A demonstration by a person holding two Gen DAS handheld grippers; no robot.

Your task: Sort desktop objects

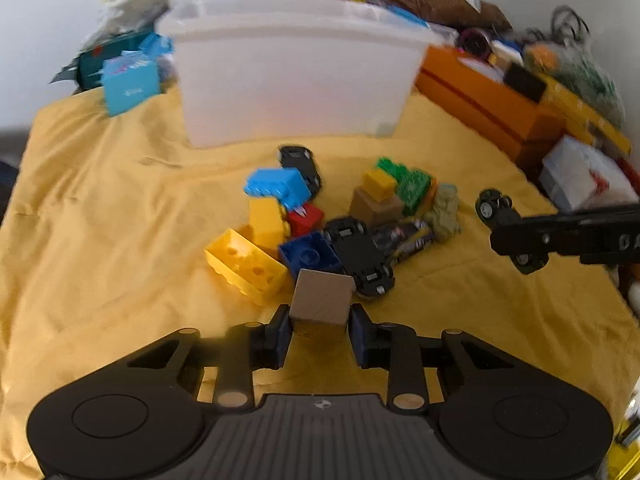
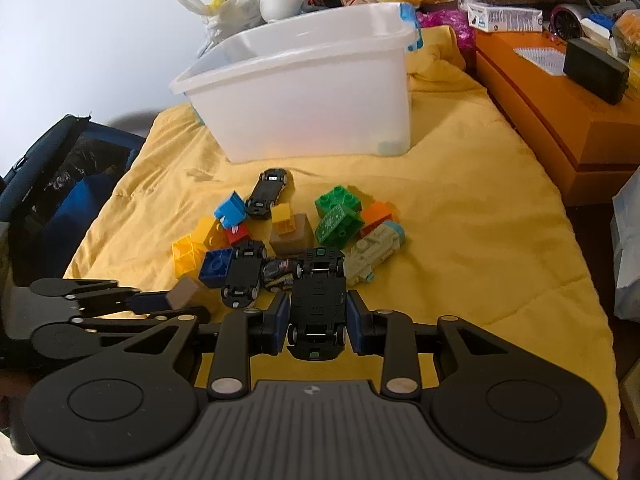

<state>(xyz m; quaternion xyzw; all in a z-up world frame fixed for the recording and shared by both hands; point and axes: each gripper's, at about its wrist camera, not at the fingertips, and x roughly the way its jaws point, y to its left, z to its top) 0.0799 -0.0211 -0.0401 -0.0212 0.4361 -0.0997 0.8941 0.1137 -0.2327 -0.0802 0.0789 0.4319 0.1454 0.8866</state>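
Left gripper (image 1: 320, 330): jaws clamped on the brown cube (image 1: 322, 298), just above the yellow cloth (image 1: 100, 220).
Cube: likely light and stiff; flat opposite faces suit the grip.
Right gripper (image 2: 318, 320): jaws clamped on the black toy car (image 2: 318, 300), upside down.
Car: probably light, slippery plastic; hold its sides mid-body.
White bin (image 2: 312, 92): behind the pile.

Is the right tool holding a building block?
No, the right tool grips an upside-down black toy car, wheels up.
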